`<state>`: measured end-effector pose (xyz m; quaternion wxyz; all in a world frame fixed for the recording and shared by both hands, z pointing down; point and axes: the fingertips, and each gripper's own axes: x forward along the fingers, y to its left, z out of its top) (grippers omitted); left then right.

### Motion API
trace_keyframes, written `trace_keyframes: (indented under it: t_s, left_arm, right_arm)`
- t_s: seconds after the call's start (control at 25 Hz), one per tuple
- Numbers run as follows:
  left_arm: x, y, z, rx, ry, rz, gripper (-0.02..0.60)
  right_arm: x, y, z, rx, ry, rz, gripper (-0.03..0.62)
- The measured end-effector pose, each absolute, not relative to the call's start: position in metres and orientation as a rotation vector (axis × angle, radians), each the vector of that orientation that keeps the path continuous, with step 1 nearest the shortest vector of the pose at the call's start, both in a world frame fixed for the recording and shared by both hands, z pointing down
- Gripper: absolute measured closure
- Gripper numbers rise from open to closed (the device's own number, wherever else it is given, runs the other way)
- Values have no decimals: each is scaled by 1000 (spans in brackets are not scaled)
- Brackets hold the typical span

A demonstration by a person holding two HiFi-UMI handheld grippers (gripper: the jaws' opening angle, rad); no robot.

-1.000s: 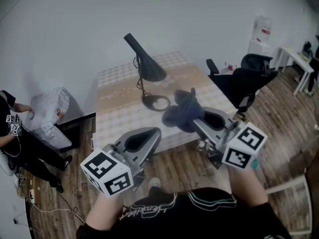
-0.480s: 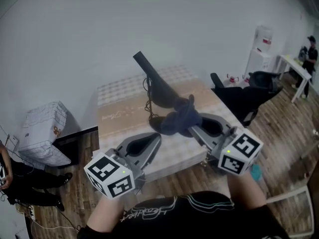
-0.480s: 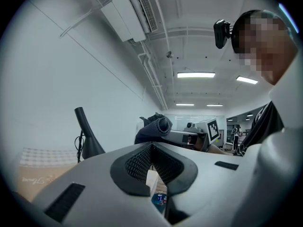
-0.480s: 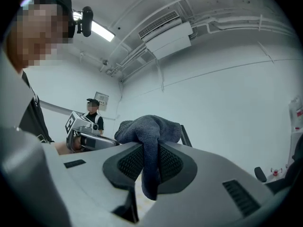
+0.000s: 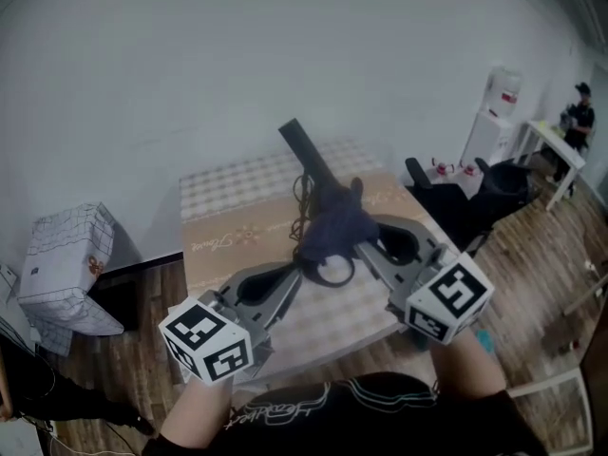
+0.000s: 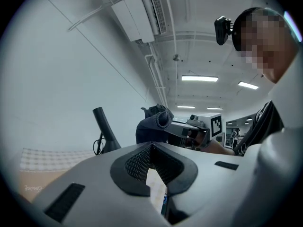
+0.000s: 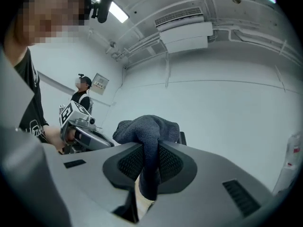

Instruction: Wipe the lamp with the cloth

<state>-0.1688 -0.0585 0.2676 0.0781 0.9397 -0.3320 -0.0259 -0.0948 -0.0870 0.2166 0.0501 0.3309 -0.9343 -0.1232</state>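
Head view puts the right gripper (image 5: pixel 358 238), jaws pinching the cloth (image 5: pixel 334 224), right at the slanted lamp (image 5: pixel 306 152); the left gripper (image 5: pixel 300 274) has its jaws pressed together, empty.

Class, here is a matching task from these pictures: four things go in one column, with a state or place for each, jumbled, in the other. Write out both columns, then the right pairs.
Things
1. cloth
2. lamp
3. left claw
4. table

States or places
A. shut, with nothing in it
B. bears the lamp
C. dark, with a ring base
D. pinched in the right claw

Pairs: 1-D, 2-C, 3-A, 4-B
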Motion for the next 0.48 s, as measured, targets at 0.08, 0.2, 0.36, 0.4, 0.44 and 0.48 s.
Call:
trace_keyframes:
  t_s: [0.08, 0.2, 0.36, 0.4, 0.44, 0.48]
  left_arm:
    - [-181, -72, 269, 2815, -991, -81, 583]
    - [-194, -90, 270, 2820, -987, -94, 583]
    - [-209, -110, 277, 2814, -980, -107, 583]
    - [-214, -115, 279, 2813, -979, -104, 583]
    - [-219, -119, 281, 2813, -976, -102, 583]
    - [-222, -124, 283, 2811, -973, -106, 583]
  right_arm:
    - [-108, -101, 215, 1022, -2823, -411, 537]
    - [-123, -120, 216, 1035, -2798, -437, 537]
    - [-140, -143, 213, 1037, -2758, -511, 537]
    - [-146, -148, 211, 1033, -2752, -539, 537]
    - [-152, -153, 208, 1029, -2742, -573, 537]
    - [-156, -157, 205, 1026, -2726, -606, 537]
